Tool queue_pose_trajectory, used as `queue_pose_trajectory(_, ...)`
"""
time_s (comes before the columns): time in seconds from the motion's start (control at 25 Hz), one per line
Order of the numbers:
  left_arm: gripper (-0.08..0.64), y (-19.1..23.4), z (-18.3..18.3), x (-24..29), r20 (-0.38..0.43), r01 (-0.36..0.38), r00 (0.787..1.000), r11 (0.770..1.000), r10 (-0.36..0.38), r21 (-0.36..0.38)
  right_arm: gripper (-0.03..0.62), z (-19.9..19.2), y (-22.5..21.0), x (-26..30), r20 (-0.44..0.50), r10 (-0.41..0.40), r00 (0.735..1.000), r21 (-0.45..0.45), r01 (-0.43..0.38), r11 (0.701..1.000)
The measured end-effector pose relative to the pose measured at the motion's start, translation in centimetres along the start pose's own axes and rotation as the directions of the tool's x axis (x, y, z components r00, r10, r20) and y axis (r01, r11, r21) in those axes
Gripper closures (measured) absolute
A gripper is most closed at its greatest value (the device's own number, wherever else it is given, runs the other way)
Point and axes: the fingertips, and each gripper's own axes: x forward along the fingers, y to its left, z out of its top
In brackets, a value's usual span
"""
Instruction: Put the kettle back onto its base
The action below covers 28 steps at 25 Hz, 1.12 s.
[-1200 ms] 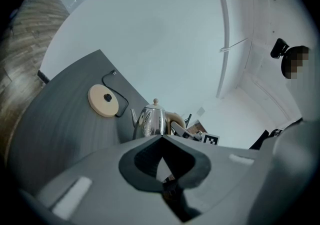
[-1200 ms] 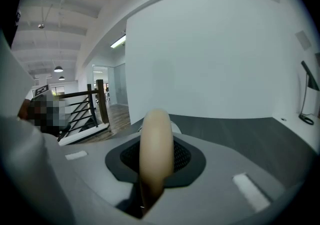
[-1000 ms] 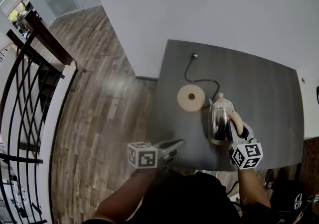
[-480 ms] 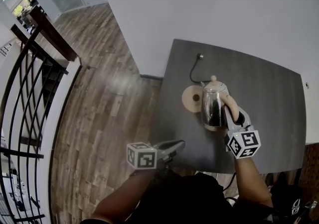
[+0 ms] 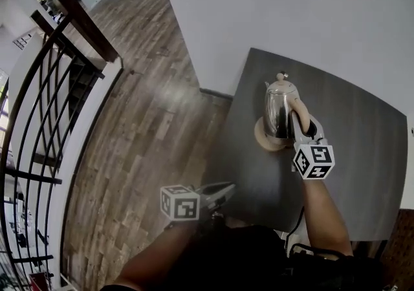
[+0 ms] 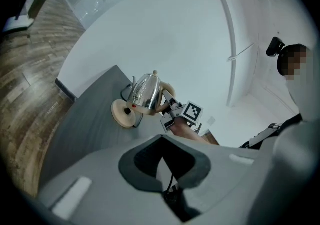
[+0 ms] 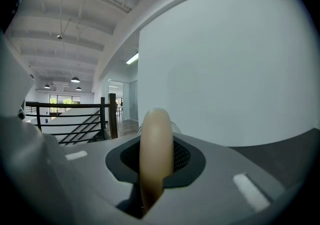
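The kettle (image 5: 279, 110) is shiny silver metal with a round belly. It has a little cream knob on its lid and a cream curved handle (image 7: 156, 139). It stands tall, with its bottom down and its lid up. The handle side faces you. The other side faces the white wall.

You hold it over the round cream base (image 5: 264, 138), near the far left corner of the dark grey worktop (image 5: 362, 154). In the left gripper view the kettle (image 6: 146, 91) sits above the right part of the base (image 6: 121, 114). The dark dot in the middle of the base shows there, so the kettle is not flat on it yet. A black cord (image 6: 126, 89) lies on the worktop behind the base.

Your right tool (image 5: 299, 129) is clamped on the handle. In the right gripper view the handle fills the gap between the two jaws.

Your left tool (image 5: 222, 191) is low by your body, near the close edge of the worktop and well apart from the kettle. Its jaws are pressed together with nothing between them.
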Motion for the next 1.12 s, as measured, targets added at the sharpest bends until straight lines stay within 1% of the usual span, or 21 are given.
queue_pose_trajectory(0.28, 0.56, 1.4, 0.7, -1.3, 0.031, -0.039, 0.999, 0.999, 0.04, -0.03, 0.506, -1.6, 0.1, 4.8, -0.022, 0.017, 1.0, 0.0, -0.017, 1.0)
queue_pose_trajectory(0.48, 0.56, 2.1, 0.9, -1.6, 0.034, -0.056, 0.998, 0.997, 0.058, -0.047, 0.506, -1.7, 0.6, 6.2, -0.016, 0.031, 0.999, -0.027, -0.031, 0.999)
queue_pose_trajectory(0.64, 0.56, 2.5, 1.1, -1.8, 0.034, -0.059, 0.998, 0.997, 0.061, -0.054, 0.506, -2.2, 0.8, 6.3, 0.002, 0.021, 1.0, -0.017, -0.021, 1.0)
queue_pose_trajectory(0.84, 0.56, 2.6, 1.2, -1.4, 0.04, -0.054, 0.998, 0.997, 0.055, -0.046, 0.506, -4.2, 0.3, 4.6, -0.006, -0.004, 1.0, 0.011, 0.004, 1.0)
queue_pose_trajectory(1.0, 0.56, 2.6, 1.2, -1.3, 0.037, -0.043, 0.998, 0.998, 0.045, -0.039, 0.505, -4.9, 0.8, 3.3, -0.003, 0.007, 1.0, -0.011, -0.007, 1.0)
queue_pose_trajectory(1.12, 0.56, 2.3, 1.1, -0.9, 0.033, -0.03, 0.999, 0.999, 0.031, -0.038, 0.502, -5.3, 0.9, 2.7, -0.024, 0.023, 0.999, -0.029, -0.024, 0.999)
